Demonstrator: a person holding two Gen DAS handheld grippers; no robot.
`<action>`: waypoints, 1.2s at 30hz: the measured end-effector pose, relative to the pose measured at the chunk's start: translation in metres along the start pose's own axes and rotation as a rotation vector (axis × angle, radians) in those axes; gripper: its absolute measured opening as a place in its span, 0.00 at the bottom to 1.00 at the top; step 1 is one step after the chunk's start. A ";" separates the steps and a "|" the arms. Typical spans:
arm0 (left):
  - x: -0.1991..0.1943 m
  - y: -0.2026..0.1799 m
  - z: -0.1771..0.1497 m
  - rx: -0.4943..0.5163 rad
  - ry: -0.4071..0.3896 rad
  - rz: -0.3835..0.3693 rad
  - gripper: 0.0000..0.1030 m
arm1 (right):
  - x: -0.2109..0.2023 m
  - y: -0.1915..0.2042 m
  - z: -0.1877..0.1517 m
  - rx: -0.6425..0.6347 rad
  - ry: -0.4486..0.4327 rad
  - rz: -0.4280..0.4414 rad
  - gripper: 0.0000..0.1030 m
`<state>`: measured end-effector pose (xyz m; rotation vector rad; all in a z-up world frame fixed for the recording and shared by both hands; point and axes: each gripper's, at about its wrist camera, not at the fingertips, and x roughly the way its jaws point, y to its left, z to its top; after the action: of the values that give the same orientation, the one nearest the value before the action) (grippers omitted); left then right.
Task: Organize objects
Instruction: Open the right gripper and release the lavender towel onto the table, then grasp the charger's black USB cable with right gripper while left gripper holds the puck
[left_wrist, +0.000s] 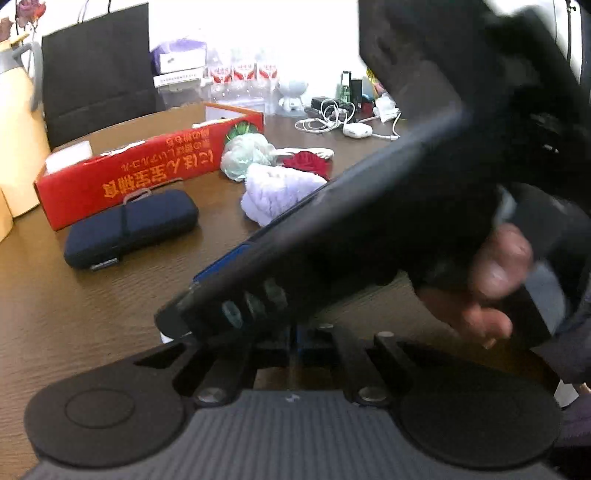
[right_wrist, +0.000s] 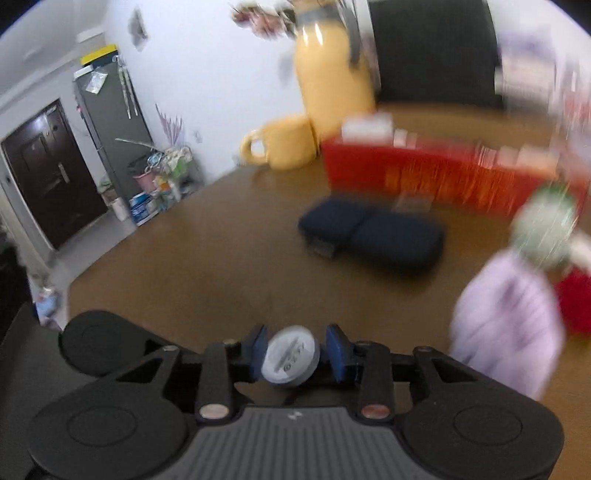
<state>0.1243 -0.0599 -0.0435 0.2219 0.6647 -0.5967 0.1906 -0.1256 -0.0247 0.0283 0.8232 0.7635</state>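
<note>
Right gripper (right_wrist: 294, 355) clamps a round white plastic cap (right_wrist: 291, 360); left gripper (left_wrist: 295, 341) is closed, empty. Next: carry it to the long red cardboard box (right_wrist: 443, 177).

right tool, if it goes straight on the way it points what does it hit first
Most likely the bare wooden table just ahead of the right tool, which grips a small white disc. The dark blue case lies a bit right of that line, though blur makes depth uncertain.

Dark door (right_wrist: 48, 173), grey fridge (right_wrist: 110, 122) (papers stuck on), cluttered cart (right_wrist: 162, 173)
</note>
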 end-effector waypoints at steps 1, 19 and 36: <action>-0.003 -0.001 -0.002 0.013 -0.001 -0.012 0.03 | 0.003 -0.003 0.000 0.015 0.010 0.021 0.33; -0.057 0.049 -0.019 -0.164 -0.150 -0.099 0.66 | -0.031 -0.012 -0.013 0.033 -0.099 -0.030 0.20; -0.047 0.078 -0.031 -0.287 -0.007 0.105 0.39 | -0.024 0.026 -0.043 -0.047 -0.059 -0.368 0.02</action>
<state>0.1242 0.0360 -0.0372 -0.0136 0.7191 -0.3953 0.1361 -0.1323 -0.0311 -0.1384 0.7272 0.4322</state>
